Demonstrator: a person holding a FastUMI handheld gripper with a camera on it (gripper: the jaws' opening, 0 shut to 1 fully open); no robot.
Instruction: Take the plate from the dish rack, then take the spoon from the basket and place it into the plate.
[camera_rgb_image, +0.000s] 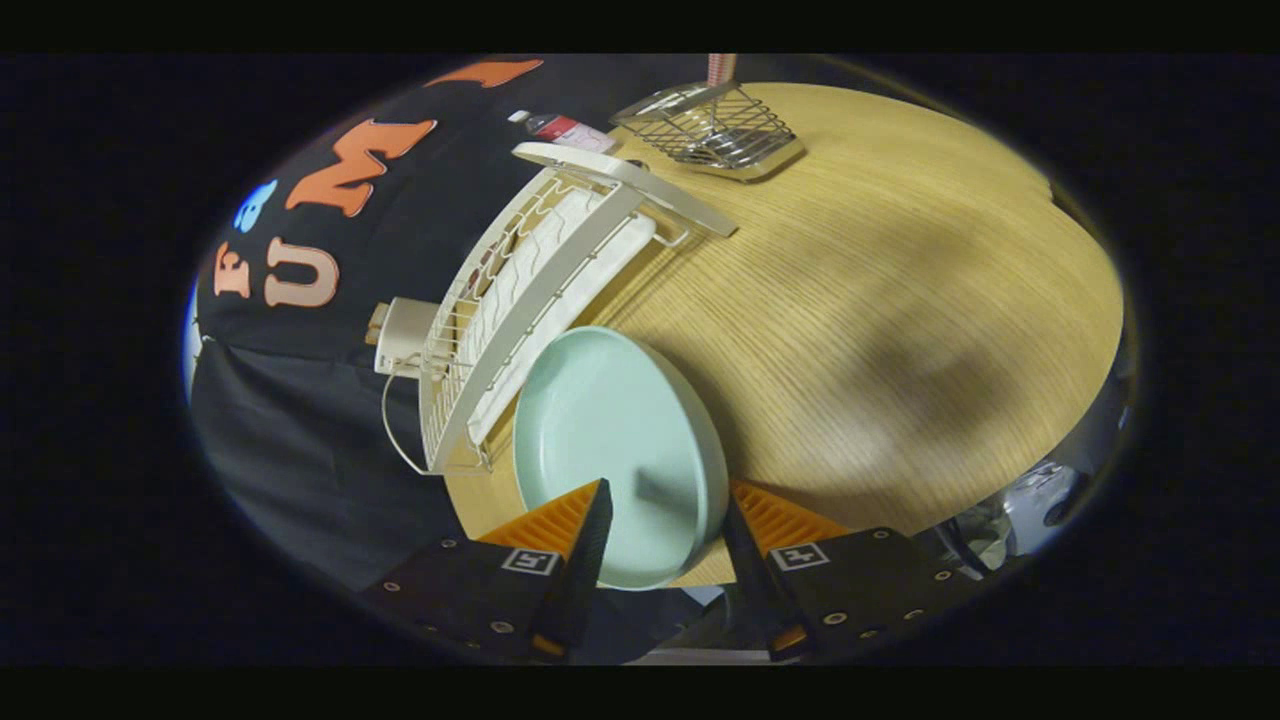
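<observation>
Cloth of the black booth wall hangs behind a small cream box with a cord, which sits against the end of the cream wire dish rack. Just beside the rack's near end, the pale mint round plate lies on the light wooden bench, its near rim between the fingers of the hand-held gripper. Those fingers stand apart on either side of the rim; whether they press on it I cannot tell. Well beyond, a silver wire basket sits on the bench, a clear bottle behind the rack.
</observation>
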